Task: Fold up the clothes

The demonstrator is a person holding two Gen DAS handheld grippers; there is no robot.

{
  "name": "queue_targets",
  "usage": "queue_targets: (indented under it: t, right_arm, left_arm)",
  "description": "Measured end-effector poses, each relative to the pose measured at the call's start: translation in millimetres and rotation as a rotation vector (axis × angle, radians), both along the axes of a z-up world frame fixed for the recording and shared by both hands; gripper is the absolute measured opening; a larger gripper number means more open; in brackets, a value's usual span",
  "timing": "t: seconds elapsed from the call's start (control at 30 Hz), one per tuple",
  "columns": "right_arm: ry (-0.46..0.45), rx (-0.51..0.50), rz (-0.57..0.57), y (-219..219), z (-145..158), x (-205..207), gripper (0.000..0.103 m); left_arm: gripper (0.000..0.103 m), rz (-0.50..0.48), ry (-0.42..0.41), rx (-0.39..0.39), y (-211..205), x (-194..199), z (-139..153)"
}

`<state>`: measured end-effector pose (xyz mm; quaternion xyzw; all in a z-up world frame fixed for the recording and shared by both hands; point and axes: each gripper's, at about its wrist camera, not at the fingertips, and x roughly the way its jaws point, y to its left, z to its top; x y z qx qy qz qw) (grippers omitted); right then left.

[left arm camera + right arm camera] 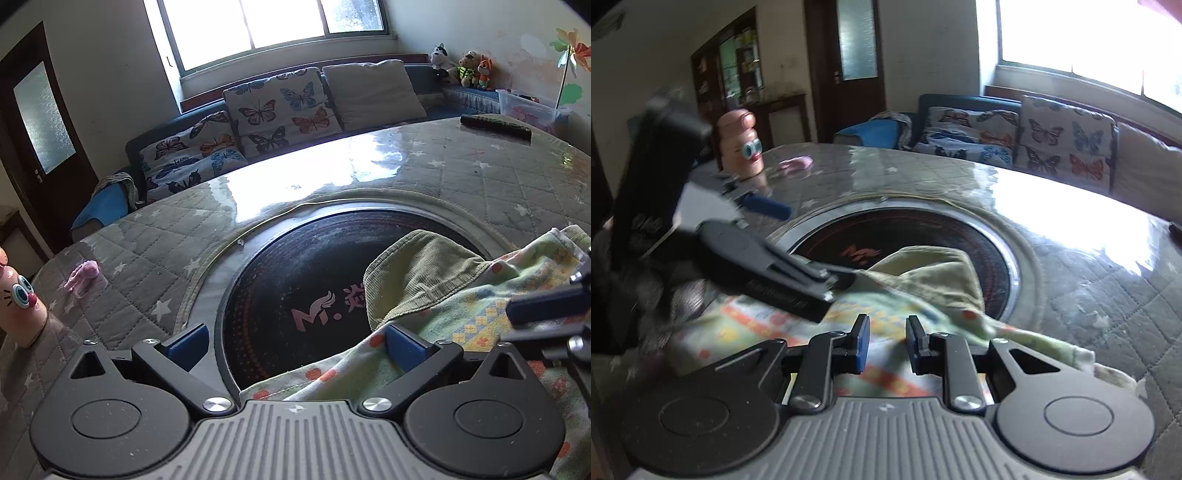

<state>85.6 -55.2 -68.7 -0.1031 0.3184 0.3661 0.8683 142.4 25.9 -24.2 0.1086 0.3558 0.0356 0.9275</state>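
Observation:
A small garment, pale green with orange dots and a yellow pattern, lies on the round table at the right, its olive inner side turned up over the black centre disc. My left gripper is open wide, with its right pad resting at the cloth's edge and its left pad over the disc's rim. In the right wrist view the garment lies under my right gripper, whose jaws stand a narrow gap apart with nothing pinched. The left gripper appears blurred at the left.
The table carries a grey quilted star cover under a glossy sheet. A pink bottle with cartoon eyes stands at its left edge, near a small pink scrap. A dark remote lies far right. Behind is a sofa with butterfly cushions.

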Motion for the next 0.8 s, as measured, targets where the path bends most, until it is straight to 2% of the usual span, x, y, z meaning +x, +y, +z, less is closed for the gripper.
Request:
queue_targets:
  t: [0.07,0.17,0.37,0.57,0.8]
  right_arm:
    - [-0.006,-0.011,0.026,3.6,0.5,-10.8,0.023]
    - [-0.024,-0.030,0.065,8.6,-0.1,-27.6,0.030]
    - [-0.027,-0.016,0.105,6.3,1.0,-53.0,0.035]
    - [-0.010,0.024,0.066,-11.5,1.8,-65.7,0.041]
    - [0.020,0.052,-0.008,-38.5,-2.2,-76.4,0.041]
  left_arm:
    - [0.103,0.006,-0.003,-0.004,0.9,-3.1,1.6]
    - [0.103,0.004,-0.016,-0.012,0.2,-13.5,6.0]
    - [0.103,-0.008,-0.048,-0.037,-3.2,-42.3,15.0]
    - [0.103,0.004,-0.052,-0.072,-7.0,-73.5,11.5]
    - [0.103,0.020,-0.067,-0.047,-12.6,-101.9,1.1]
